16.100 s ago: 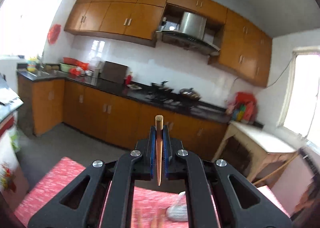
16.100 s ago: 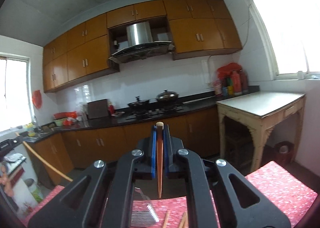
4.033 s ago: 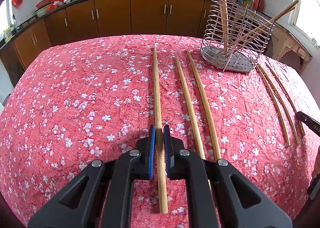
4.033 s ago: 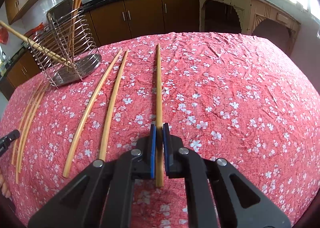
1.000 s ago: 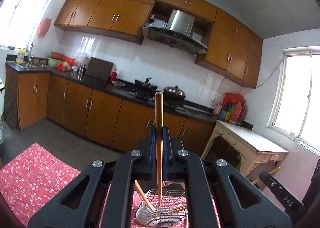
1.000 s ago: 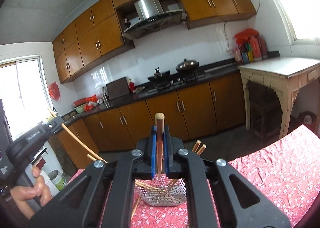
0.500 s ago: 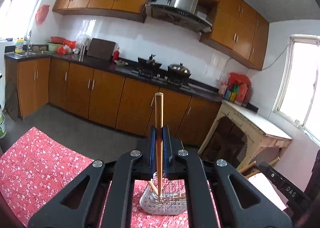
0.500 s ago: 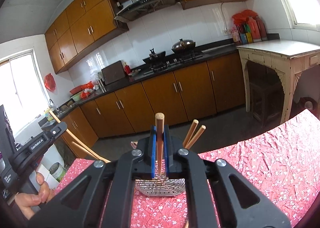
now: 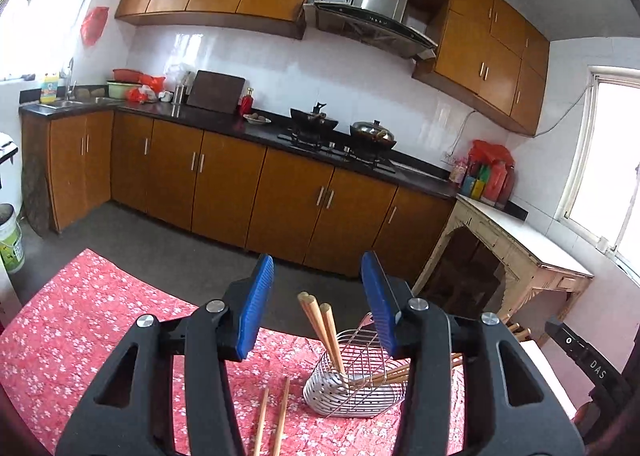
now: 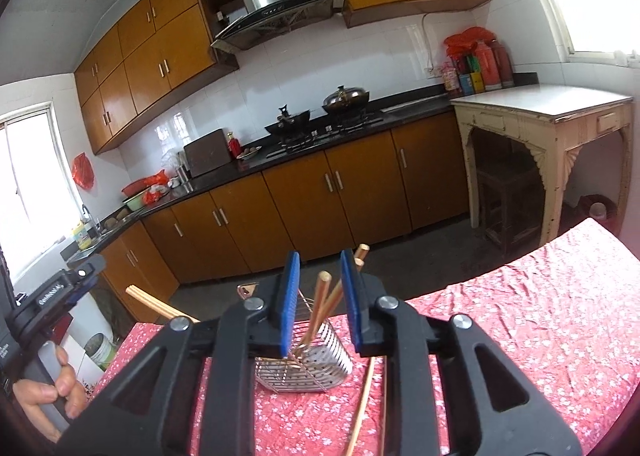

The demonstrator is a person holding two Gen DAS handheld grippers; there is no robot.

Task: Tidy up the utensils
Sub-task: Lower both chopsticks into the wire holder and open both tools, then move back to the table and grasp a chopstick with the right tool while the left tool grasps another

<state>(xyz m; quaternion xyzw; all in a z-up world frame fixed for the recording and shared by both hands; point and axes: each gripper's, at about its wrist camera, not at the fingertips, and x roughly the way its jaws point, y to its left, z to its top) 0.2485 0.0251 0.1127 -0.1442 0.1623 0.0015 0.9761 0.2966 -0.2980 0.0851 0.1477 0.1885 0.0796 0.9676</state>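
Observation:
My left gripper (image 9: 318, 306) is open and empty, above the wire utensil basket (image 9: 352, 380). Wooden chopsticks (image 9: 322, 330) stand in the basket, leaning; more lean out to the right. Two loose chopsticks (image 9: 272, 416) lie on the red floral tablecloth (image 9: 80, 328) in front of it. My right gripper (image 10: 320, 300) is open and empty, above the same basket (image 10: 308, 360) from the other side. A chopstick (image 10: 318, 304) stands in the basket between its jaws. Two loose chopsticks (image 10: 366, 404) lie to the basket's right.
Kitchen cabinets (image 9: 224, 188) and a stove counter run behind the table. A cream side table (image 10: 540, 116) stands at the right. The hand holding the left gripper (image 10: 52, 384) shows in the right wrist view; the right gripper's body (image 9: 588, 360) shows in the left wrist view.
Both grippers have opened and let go of their chopsticks, which now stand in the basket. Both views have tilted down a little toward the table.

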